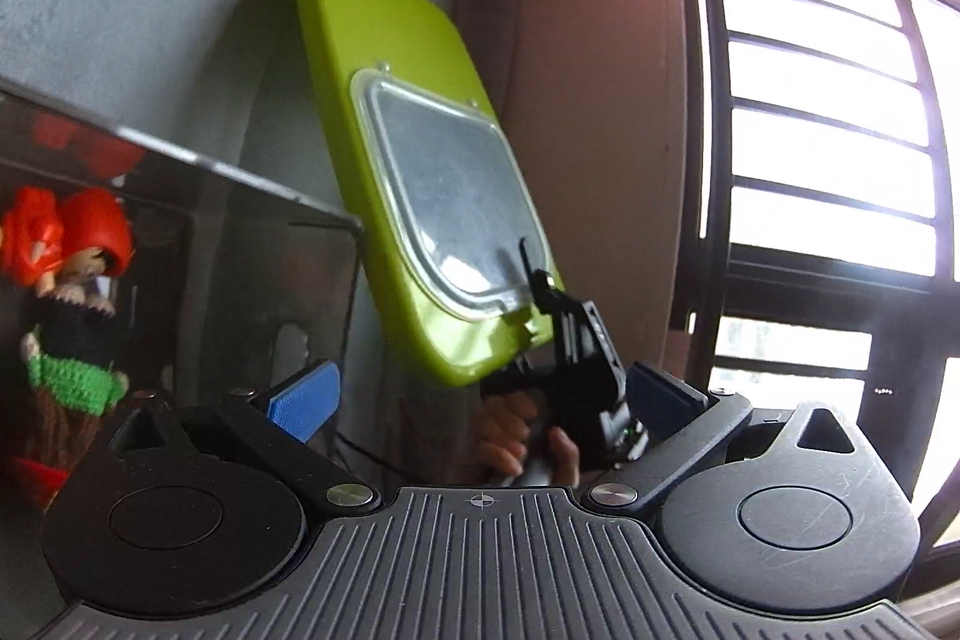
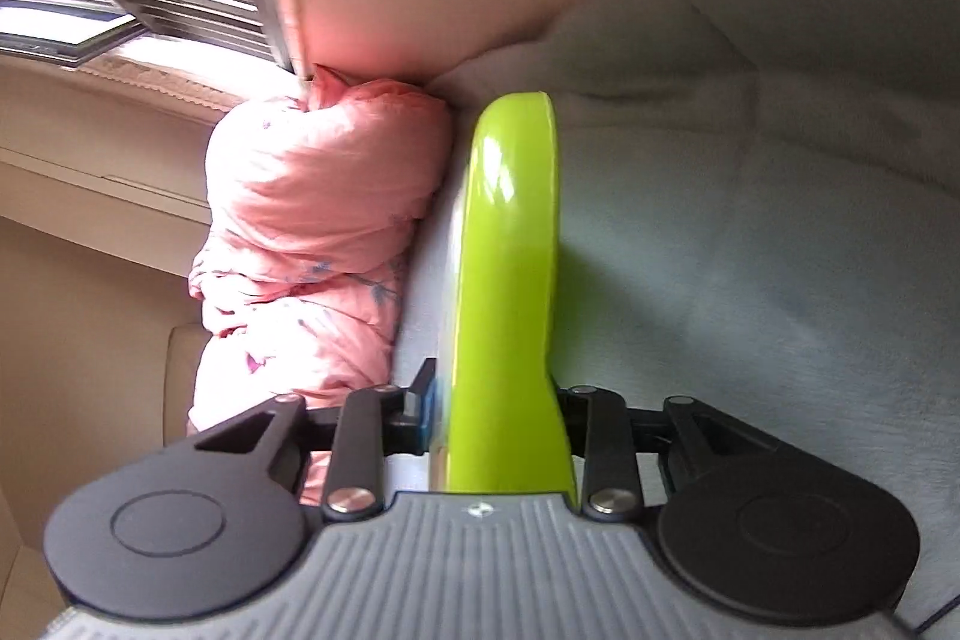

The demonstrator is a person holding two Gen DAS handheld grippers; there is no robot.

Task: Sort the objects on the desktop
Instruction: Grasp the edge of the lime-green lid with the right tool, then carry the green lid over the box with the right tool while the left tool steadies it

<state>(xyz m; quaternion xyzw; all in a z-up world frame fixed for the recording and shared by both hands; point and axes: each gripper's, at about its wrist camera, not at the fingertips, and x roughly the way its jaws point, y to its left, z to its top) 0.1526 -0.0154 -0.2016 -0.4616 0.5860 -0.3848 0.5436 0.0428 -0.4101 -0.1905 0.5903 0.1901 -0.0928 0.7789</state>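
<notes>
We lose the green lid's (image 2: 510, 280) lower end behind the right gripper's (image 2: 498, 418) body; the crocheted doll (image 1: 72, 310) is blurred and edge-cropped.

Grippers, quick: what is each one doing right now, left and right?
Left gripper: open, nothing between its blue pads.
Right gripper: closed on the lime-green board, gripping it edge-on by its lower end.

Ahead of our left gripper (image 1: 480, 400) the lid (image 1: 384, 100) stands tilted, our right gripper (image 1: 576, 370) clamped on its lower right corner. A doll (image 1: 72, 292) hangs to the far left inside a clear case (image 1: 240, 232). Beyond our right gripper (image 2: 498, 412), bedding (image 2: 312, 220) sits left of the lid (image 2: 510, 250).
</notes>
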